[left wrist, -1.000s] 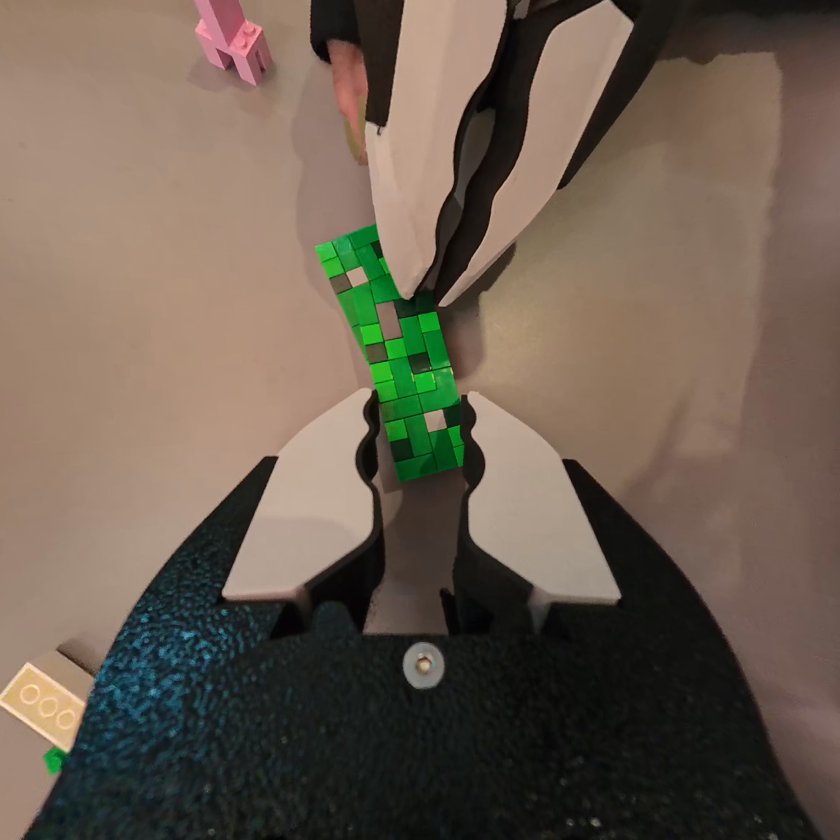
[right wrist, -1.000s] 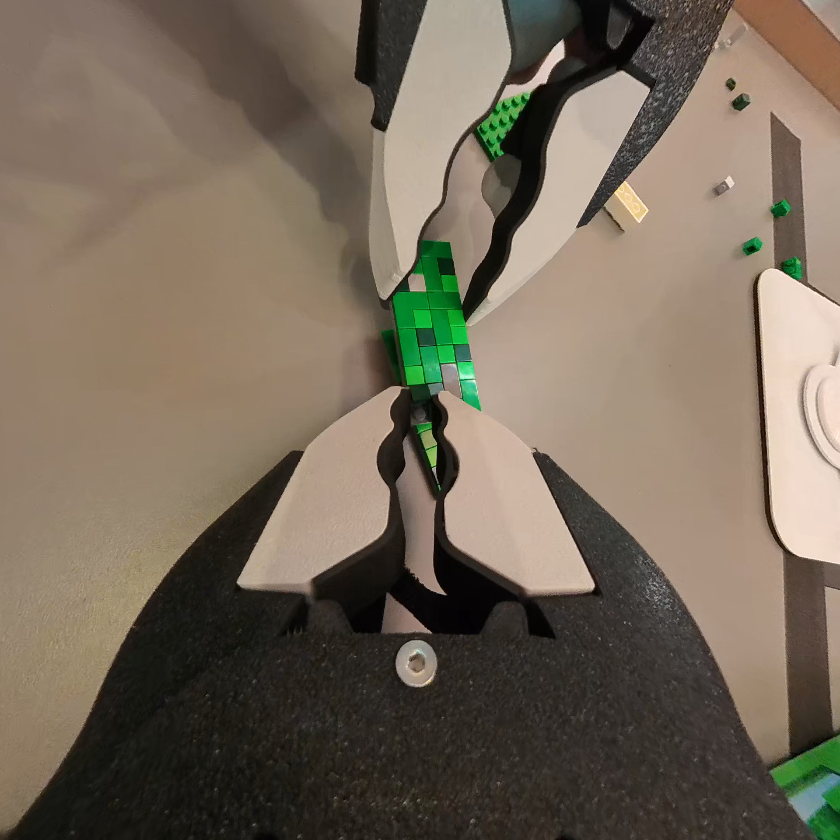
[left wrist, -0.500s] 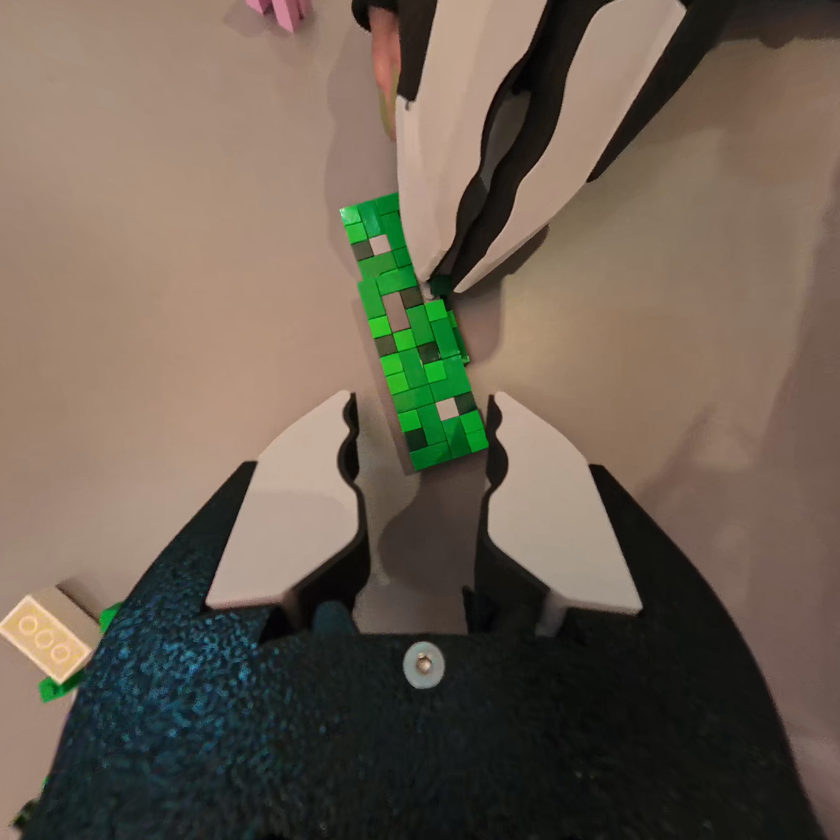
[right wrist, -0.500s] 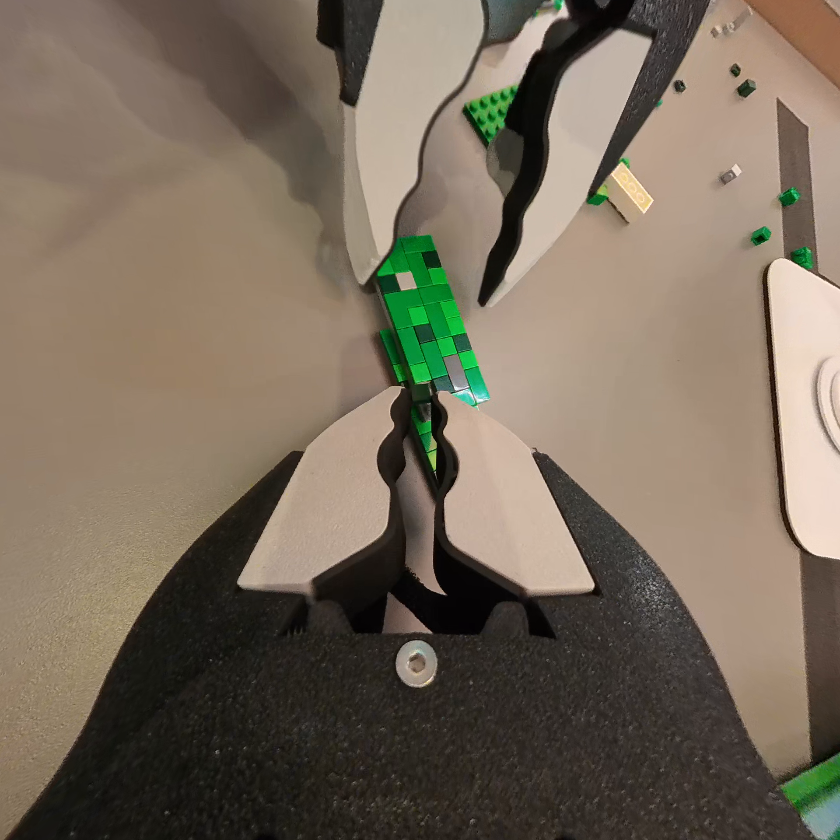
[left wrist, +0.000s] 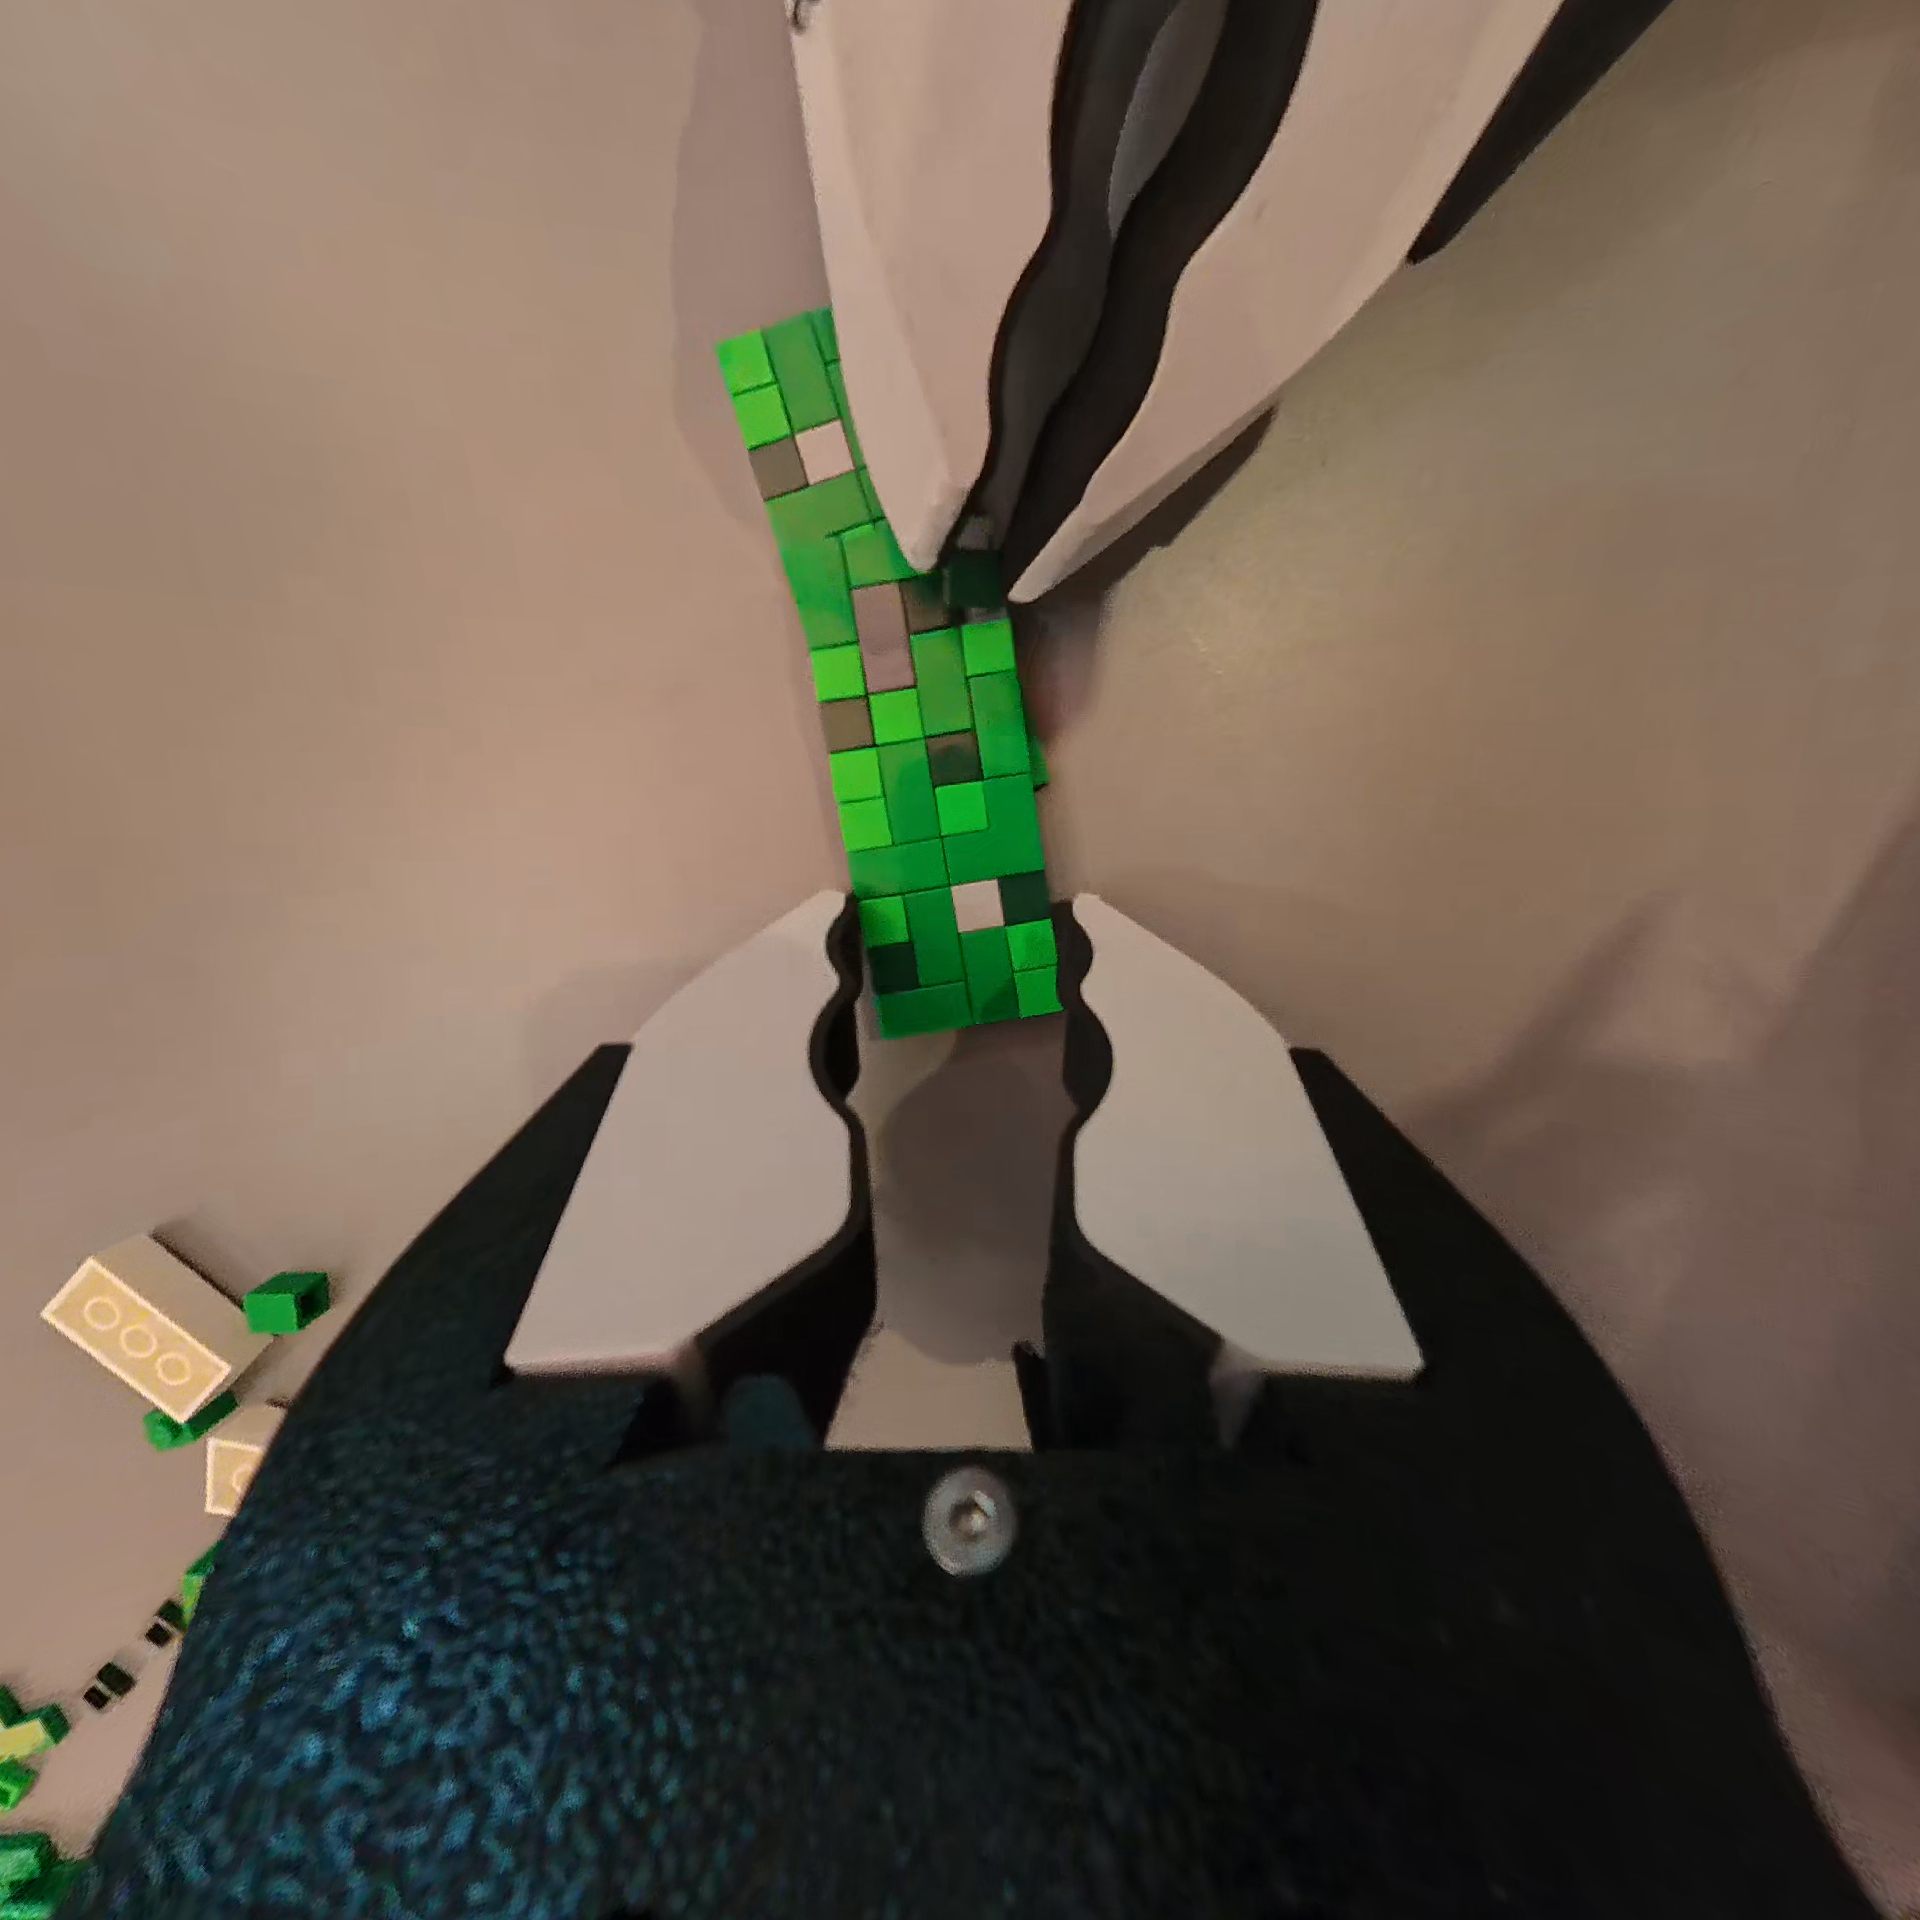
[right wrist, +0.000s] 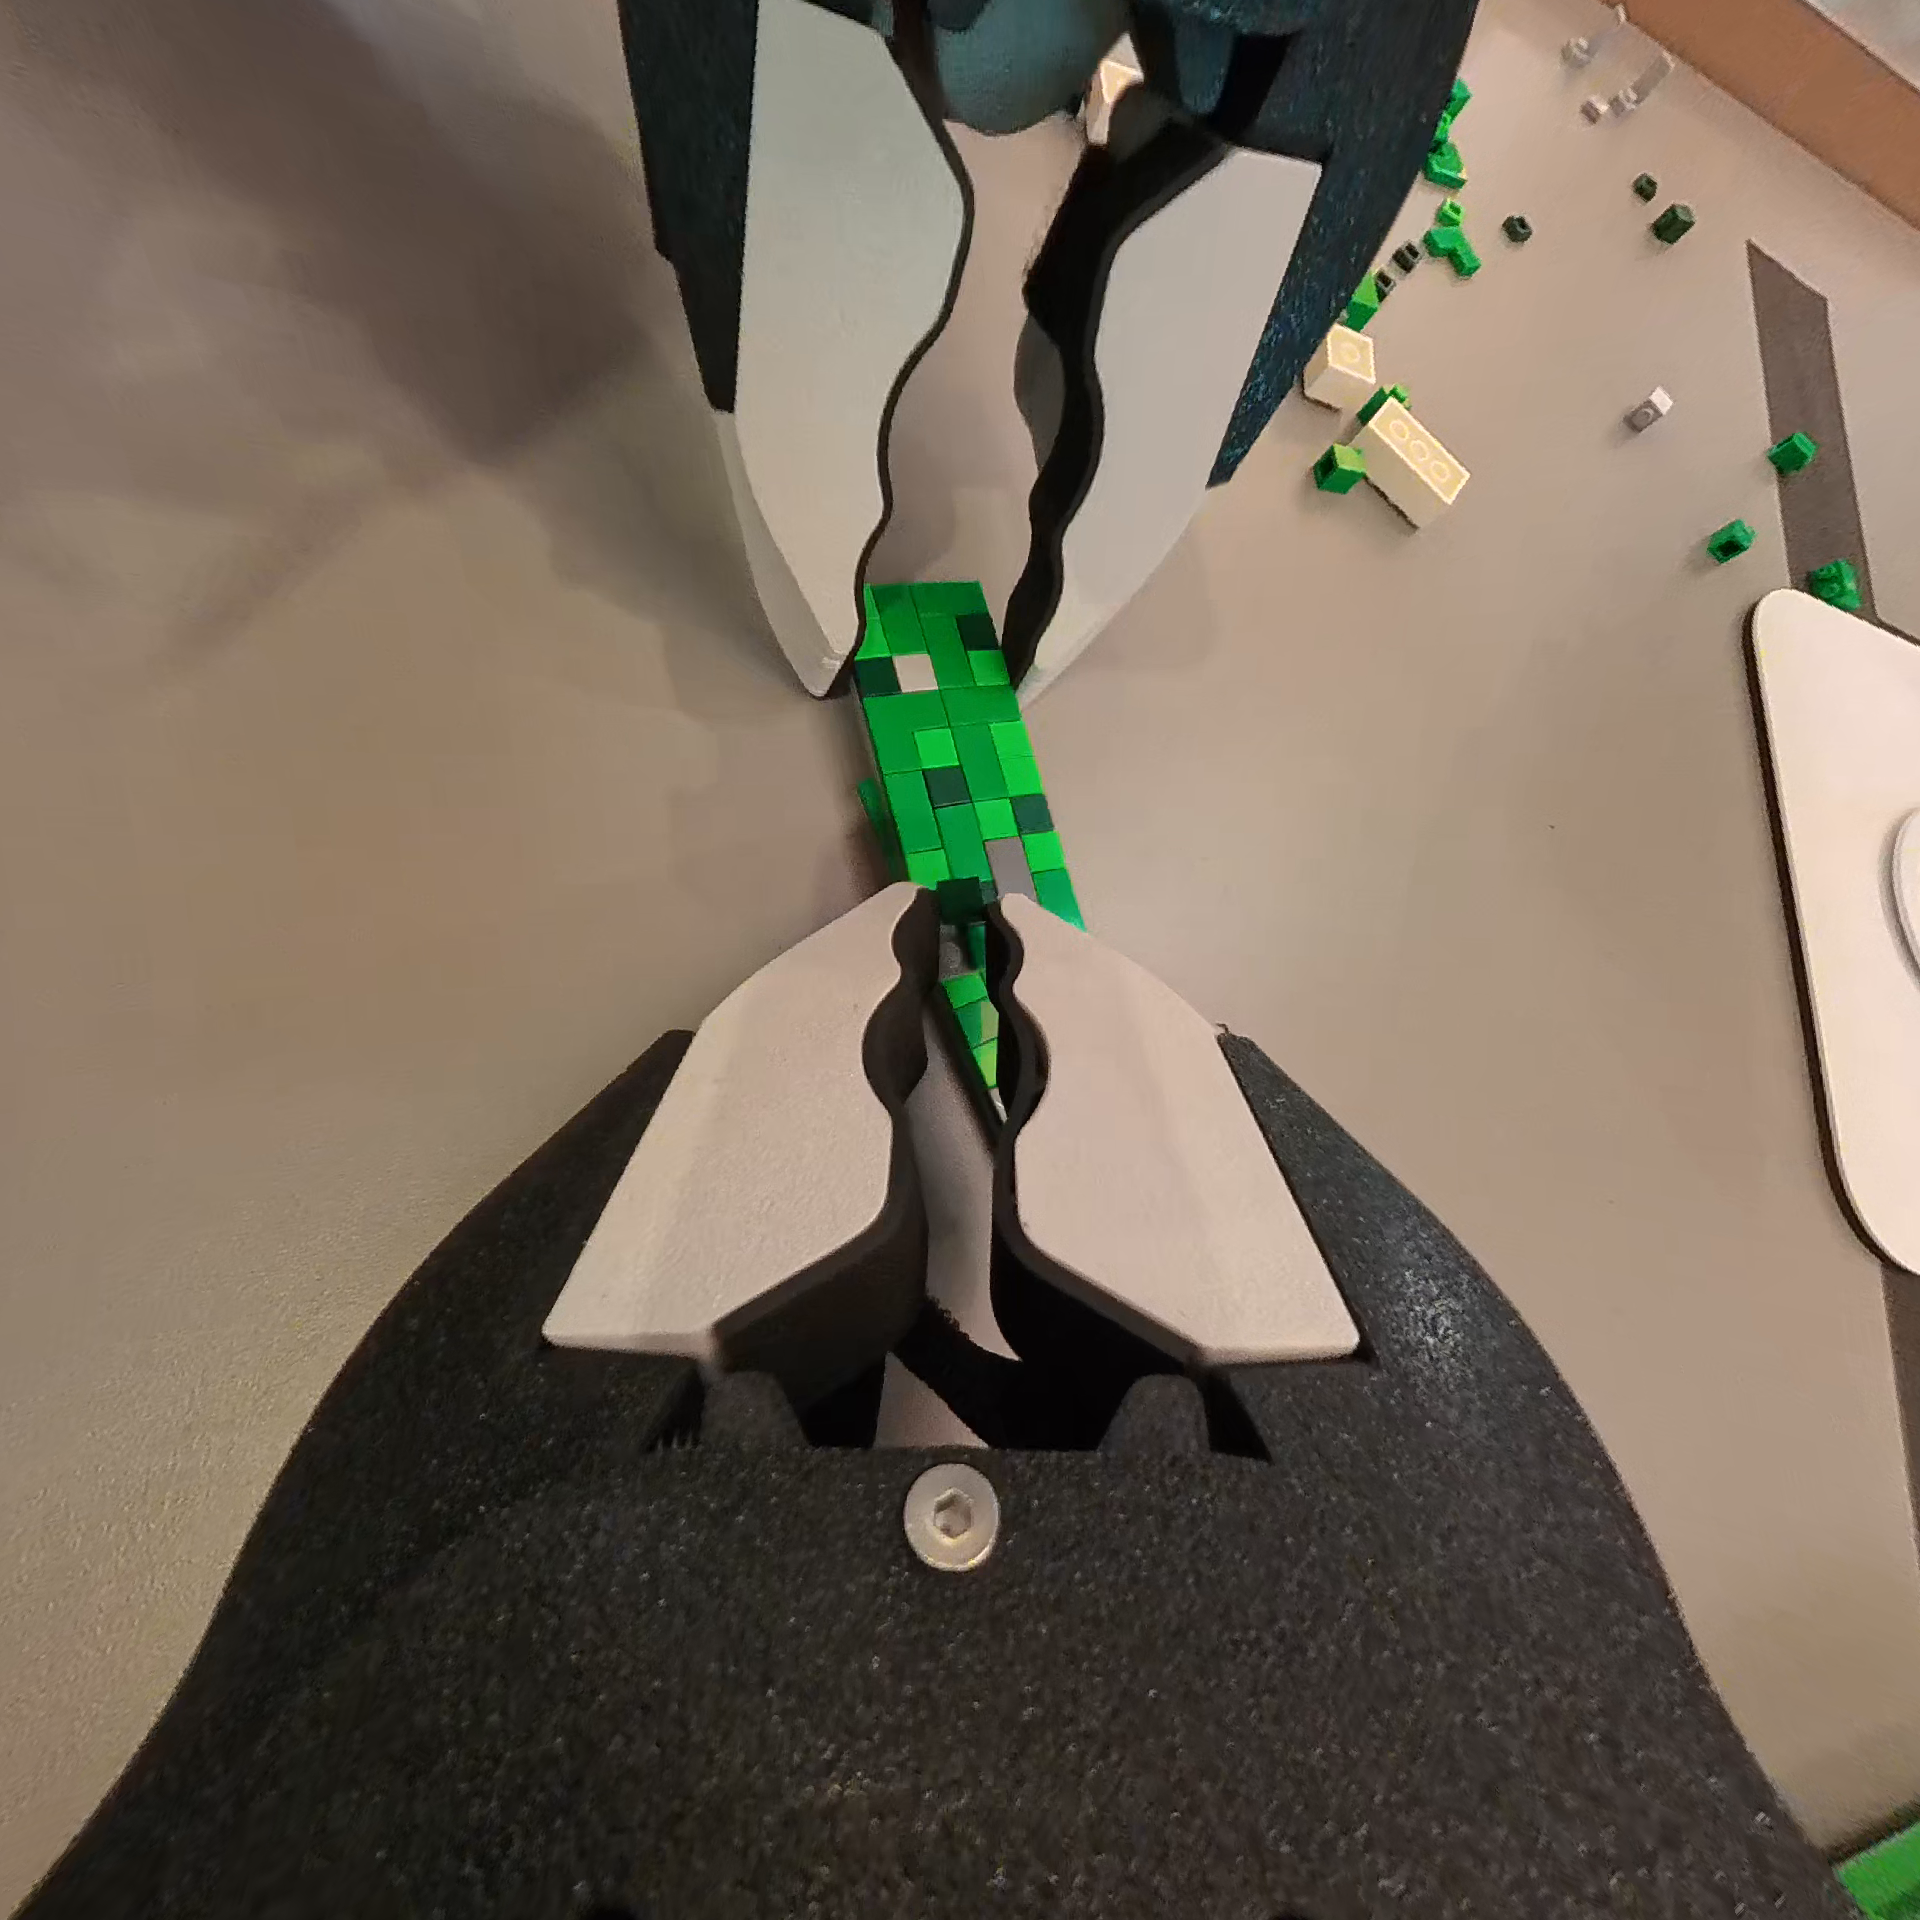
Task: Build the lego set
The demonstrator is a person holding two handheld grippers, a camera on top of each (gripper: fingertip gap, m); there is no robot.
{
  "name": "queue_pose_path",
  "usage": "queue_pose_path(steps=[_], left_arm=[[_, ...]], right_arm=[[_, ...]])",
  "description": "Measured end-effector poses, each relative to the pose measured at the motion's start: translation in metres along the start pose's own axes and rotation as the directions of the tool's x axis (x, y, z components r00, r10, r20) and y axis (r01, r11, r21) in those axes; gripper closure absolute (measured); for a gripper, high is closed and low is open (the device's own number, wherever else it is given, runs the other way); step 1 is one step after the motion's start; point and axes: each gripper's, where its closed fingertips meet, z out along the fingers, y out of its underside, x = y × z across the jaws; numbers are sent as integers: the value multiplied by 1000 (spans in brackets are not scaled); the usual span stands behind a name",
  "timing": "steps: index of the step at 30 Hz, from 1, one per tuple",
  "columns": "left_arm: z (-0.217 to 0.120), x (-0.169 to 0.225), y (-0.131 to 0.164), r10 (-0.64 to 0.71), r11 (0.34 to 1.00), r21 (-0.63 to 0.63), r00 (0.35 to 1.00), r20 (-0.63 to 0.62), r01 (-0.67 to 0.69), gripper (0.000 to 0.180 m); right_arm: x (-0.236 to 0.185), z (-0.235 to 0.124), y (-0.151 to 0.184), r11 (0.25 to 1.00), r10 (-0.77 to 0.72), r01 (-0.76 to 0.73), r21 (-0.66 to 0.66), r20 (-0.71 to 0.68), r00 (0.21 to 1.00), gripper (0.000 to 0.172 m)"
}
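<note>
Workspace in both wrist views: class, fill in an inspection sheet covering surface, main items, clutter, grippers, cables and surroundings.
Surface: plain grey-beige tabletop, with a dark strip along one side.
Main items: long green mosaic brick panel of tiled squares with a few grey and white ones; small dark green brick on top of it.
Clutter: loose cream bricks and small green pieces scattered on the table.
Grippers: left gripper closed across the panel's near end; right gripper nearly shut on the small dark green brick.
Cables: nothing seen.
Surroundings: white rounded board at the table's edge; wooden edge beyond.
</note>
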Motion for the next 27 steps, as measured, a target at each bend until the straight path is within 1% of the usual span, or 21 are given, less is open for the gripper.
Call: queue_pose_path(steps=[3, 9, 17, 27], left_arm=[[0, 0, -1, 28, 999, 31, 1000, 0, -28, 146], [-5, 3, -6, -2, 994, 109, 999, -40, 7, 146], [-5, 3, -5, -42, 988, 145, 997, -65, 51, 146], [-5, 5, -5, -62, 983, 168, 994, -93, 77, 146]], right_arm=[[-4, 0, 0, 1000, -2, 3, -6, 24, 1000, 164], [-4, -2, -2, 1000, -2, 2, -6, 41, 999, 164], [-6, -3, -1, 999, -16, 19, -50, 53, 998, 164], [-6, -3, -2, 997, -28, 31, -67, 48, 998, 164]])
